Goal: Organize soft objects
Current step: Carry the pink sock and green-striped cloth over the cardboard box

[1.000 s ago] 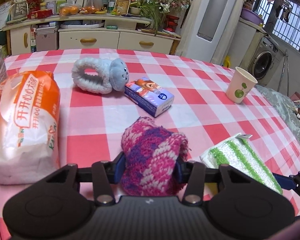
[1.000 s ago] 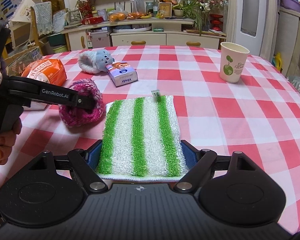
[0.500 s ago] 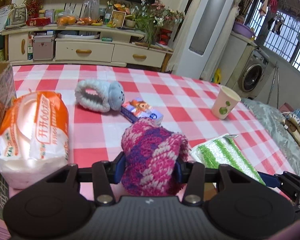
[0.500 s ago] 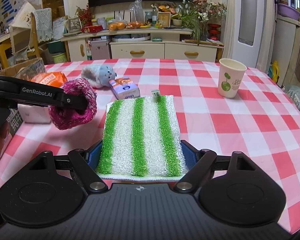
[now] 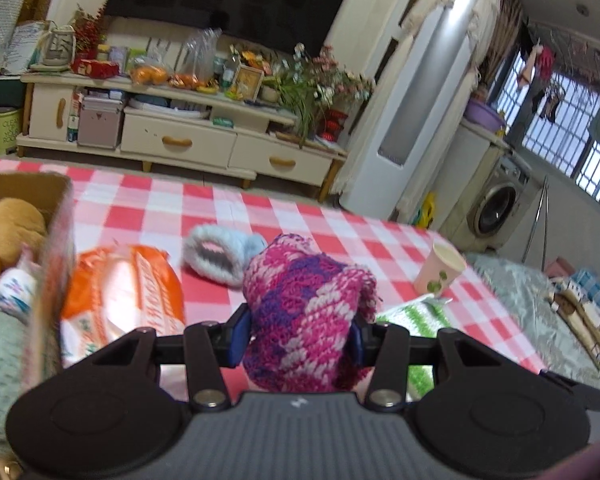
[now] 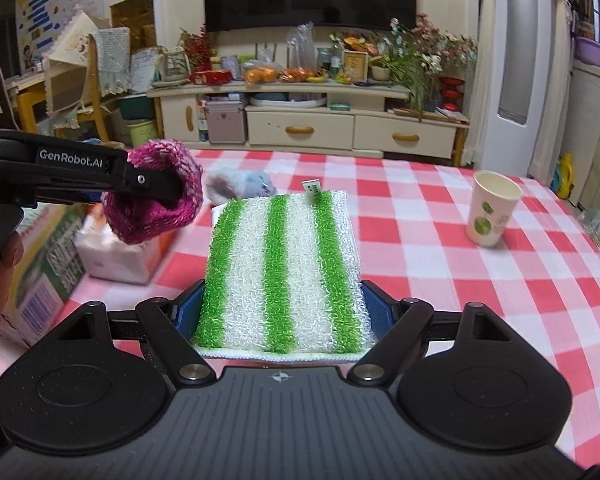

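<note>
Fingers on both sides are busy: left fingers [image 5: 296,338] clamp a pink knit roll [image 5: 306,312], right fingers [image 6: 282,312] squeeze a green-striped pad [image 6: 280,272], both lifted off the desk [image 6: 480,292]. Box [image 5: 48,240] at 9 o'clock already has a few plushies, so I'd say halfway. Blue fuzzy thing [image 5: 220,256] at 12 and the orange pack [image 5: 120,292] are waiting. Only readable text: "GenRobot.AI" on the left gripper arm.

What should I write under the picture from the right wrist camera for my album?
The right tool holds a green-and-white striped cloth above the checkered table, while the left tool lifts a pink knitted hat.
</note>
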